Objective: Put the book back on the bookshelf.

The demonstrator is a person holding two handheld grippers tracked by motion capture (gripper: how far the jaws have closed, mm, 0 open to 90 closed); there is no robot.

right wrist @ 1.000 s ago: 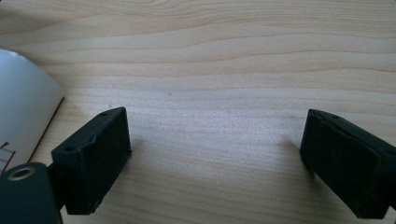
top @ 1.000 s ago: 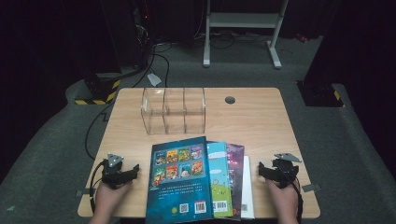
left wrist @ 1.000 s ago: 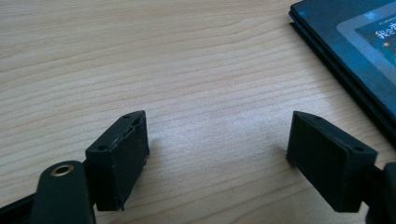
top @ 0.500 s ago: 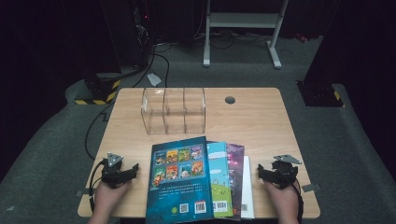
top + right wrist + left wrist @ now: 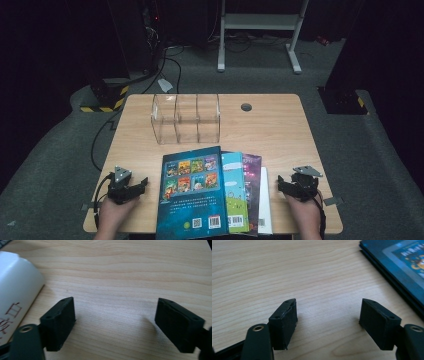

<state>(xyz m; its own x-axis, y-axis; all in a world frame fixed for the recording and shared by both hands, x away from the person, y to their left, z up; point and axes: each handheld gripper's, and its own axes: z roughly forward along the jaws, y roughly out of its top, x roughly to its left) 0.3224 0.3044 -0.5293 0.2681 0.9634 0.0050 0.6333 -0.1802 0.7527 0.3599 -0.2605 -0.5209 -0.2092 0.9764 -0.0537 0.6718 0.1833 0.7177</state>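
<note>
My left hand-held gripper (image 5: 131,186) rests low on the tabletop (image 5: 280,130) with its jaws spread wide and nothing between them; in the left gripper view I see bare wood grain in the gap and the dark edge of the blue book (image 5: 397,267) off to one side. My right hand-held gripper (image 5: 295,185) sits the same way at the other end of the stack, jaws wide apart and holding nothing, with the white book (image 5: 15,297) just beside one jaw in the right gripper view. Between my two hands lies the fanned pile: the blue book (image 5: 192,197) on top, a light green-and-blue book (image 5: 235,195) peeking out under it, a purple book (image 5: 252,180) under that, and the white book (image 5: 265,200) at the bottom edge. Farther out, well apart from the pile, stands the clear divided rack (image 5: 186,119). I judge the risk is in the first grab: the books lie flat, so a jaw may skid over the cover or catch two at once, and the glossy covers could let the top one slide off and push its neighbours toward the tabletop's near edge. Carried flat-side loose, a book could also knock the light rack over.
</note>
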